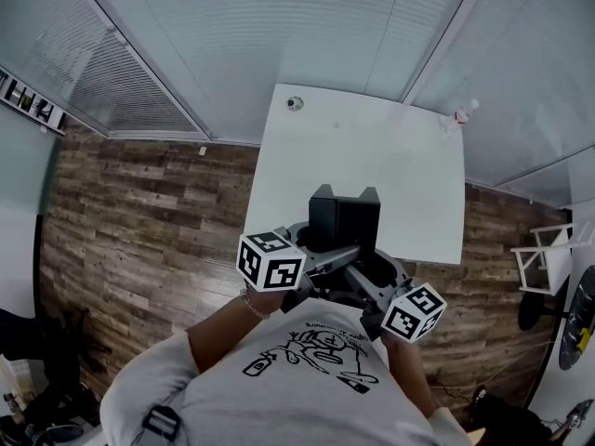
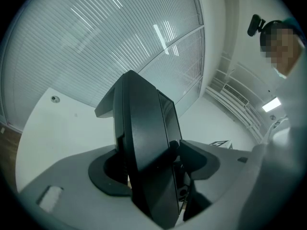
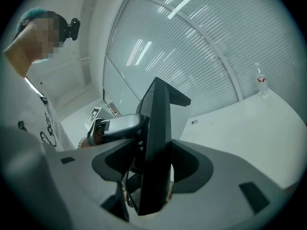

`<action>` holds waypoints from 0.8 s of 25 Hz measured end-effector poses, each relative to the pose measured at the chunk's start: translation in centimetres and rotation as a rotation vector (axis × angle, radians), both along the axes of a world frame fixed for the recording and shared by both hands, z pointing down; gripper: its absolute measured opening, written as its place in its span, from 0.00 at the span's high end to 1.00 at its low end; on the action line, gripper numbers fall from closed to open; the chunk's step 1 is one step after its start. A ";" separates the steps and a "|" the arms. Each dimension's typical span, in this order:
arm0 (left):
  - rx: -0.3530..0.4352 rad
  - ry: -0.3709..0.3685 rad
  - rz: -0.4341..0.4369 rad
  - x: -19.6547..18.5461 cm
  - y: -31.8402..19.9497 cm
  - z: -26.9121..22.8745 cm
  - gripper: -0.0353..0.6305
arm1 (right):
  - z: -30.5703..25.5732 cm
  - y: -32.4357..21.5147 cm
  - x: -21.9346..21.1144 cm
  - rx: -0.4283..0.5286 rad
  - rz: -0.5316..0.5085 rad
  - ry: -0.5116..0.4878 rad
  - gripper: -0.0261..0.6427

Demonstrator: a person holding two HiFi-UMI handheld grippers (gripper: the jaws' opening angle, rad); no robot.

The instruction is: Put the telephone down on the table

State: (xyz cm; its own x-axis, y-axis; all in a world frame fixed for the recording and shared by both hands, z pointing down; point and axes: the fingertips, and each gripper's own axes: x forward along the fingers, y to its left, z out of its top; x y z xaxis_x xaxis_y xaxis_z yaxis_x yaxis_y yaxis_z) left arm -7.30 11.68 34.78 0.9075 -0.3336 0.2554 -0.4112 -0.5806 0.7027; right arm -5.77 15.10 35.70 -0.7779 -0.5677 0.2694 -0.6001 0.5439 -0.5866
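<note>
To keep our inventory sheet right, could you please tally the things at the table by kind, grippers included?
telephone: 1
bottle: 1
table: 1
grippers: 2, the left gripper and the right gripper, both shut on the telephone
Total: 5

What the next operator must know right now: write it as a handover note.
Left gripper: shut on one side of the telephone.
Right gripper: shut on its other side.
Telephone: held upright between the two, over the near edge of the white table.
Done: telephone gripped and at the table.
Left: lower it onto the table, then open both grippers.
</note>
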 end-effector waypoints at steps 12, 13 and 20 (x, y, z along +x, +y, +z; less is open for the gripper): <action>-0.005 -0.005 -0.044 4.0 -5.9 0.1 0.48 | 0.3 -6.0 4.2 -0.002 -0.049 -0.014 0.63; -0.005 -0.006 -0.049 4.5 -6.5 0.1 0.48 | 0.3 -6.6 4.7 -0.003 -0.054 -0.014 0.63; -0.007 -0.014 -0.082 7.9 -11.2 0.0 0.48 | 0.0 -11.4 8.1 -0.013 -0.082 -0.017 0.63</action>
State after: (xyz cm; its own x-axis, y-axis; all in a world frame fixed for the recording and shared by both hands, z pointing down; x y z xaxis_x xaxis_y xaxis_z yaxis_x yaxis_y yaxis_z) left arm 0.64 0.44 34.81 0.8733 -0.4052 0.2706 -0.4673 -0.5394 0.7005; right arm 2.37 3.69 35.72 -0.8264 -0.4981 0.2625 -0.5433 0.5831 -0.6040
